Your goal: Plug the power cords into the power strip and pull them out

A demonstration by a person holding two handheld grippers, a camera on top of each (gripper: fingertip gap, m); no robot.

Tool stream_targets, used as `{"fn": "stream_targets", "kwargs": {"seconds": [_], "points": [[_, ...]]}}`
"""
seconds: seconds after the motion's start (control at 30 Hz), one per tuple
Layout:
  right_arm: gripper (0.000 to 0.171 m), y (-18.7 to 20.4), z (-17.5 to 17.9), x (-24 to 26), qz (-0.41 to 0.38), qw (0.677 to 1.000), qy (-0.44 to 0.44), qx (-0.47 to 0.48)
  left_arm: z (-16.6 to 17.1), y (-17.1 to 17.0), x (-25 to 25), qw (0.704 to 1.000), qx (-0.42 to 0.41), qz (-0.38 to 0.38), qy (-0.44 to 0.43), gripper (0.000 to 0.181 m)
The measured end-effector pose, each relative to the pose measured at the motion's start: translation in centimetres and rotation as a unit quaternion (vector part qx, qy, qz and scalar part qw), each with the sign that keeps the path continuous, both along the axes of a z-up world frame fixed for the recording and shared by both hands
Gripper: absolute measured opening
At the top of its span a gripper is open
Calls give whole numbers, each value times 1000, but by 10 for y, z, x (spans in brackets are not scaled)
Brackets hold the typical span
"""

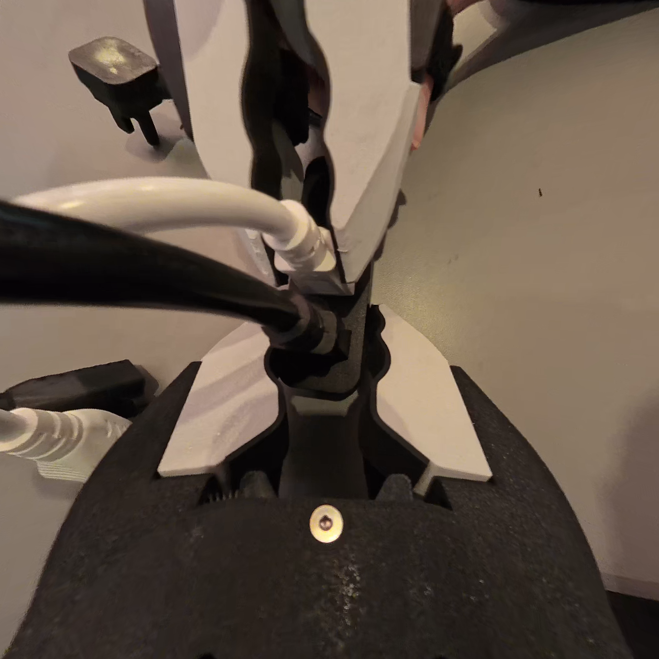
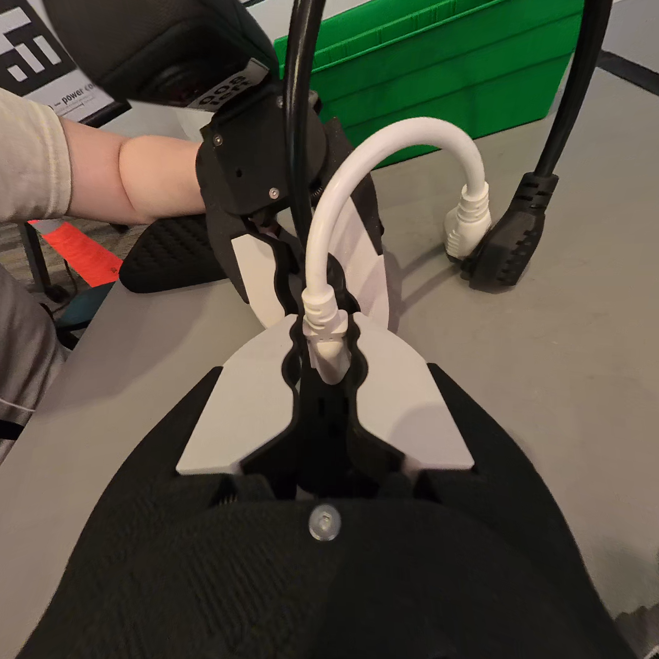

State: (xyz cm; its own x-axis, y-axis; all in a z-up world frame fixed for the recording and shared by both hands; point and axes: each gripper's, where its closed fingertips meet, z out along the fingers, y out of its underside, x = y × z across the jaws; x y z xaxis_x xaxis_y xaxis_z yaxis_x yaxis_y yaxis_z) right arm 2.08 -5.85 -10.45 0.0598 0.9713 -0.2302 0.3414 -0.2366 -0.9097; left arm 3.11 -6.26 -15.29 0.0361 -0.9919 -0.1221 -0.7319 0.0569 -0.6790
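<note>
My left gripper [image 1: 342, 331] is shut on a black socket block [image 1: 351, 342], and a thick black cord [image 1: 142, 264] runs from the block to the left. My right gripper [image 2: 326, 328] is shut on a white plug [image 2: 326, 349] and shows in the left wrist view [image 1: 342, 278] coming from the far side. The white plug [image 1: 310, 253] meets the far end of the block; its prongs are hidden. Its short white cord [image 2: 392, 135] arches over to a second white plug [image 2: 467, 221] lying on the grey table [image 2: 535, 356].
A black flat plug [image 2: 506, 242] lies against the second white plug. A loose black plug [image 1: 114, 75] lies at the far left of the left wrist view. A green bin [image 2: 428, 71] stands at the back. A person's forearm [image 2: 135, 178] and a black chair [image 2: 171, 253] are at the table's left edge. About 4 cm separates my left fingertips from my right.
</note>
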Motion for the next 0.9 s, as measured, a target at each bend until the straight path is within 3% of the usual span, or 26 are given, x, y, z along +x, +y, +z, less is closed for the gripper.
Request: {"fn": "stream_targets", "kwargs": {"seconds": [0.13,0.27,0.6,0.73,0.9], "points": [[21,-6,0,0,15,995,-3,98,-1,0,1,1000,-19,16,-3,46],[21,-8,1,-3,14,991,-8,130,-3,-4,1,998,-60,7,-14,44],[19,-1,4,-2,8,1000,3,6,-4,-4,0,1000,-28,3,-1,46],[19,1,5,0,2,1000,16,12,-1,-2,1,996,-79,15,-32,46],[20,-4,3,-4,2,997,-21,79,-4,-2,0,998,-59,13,-23,46]]}}
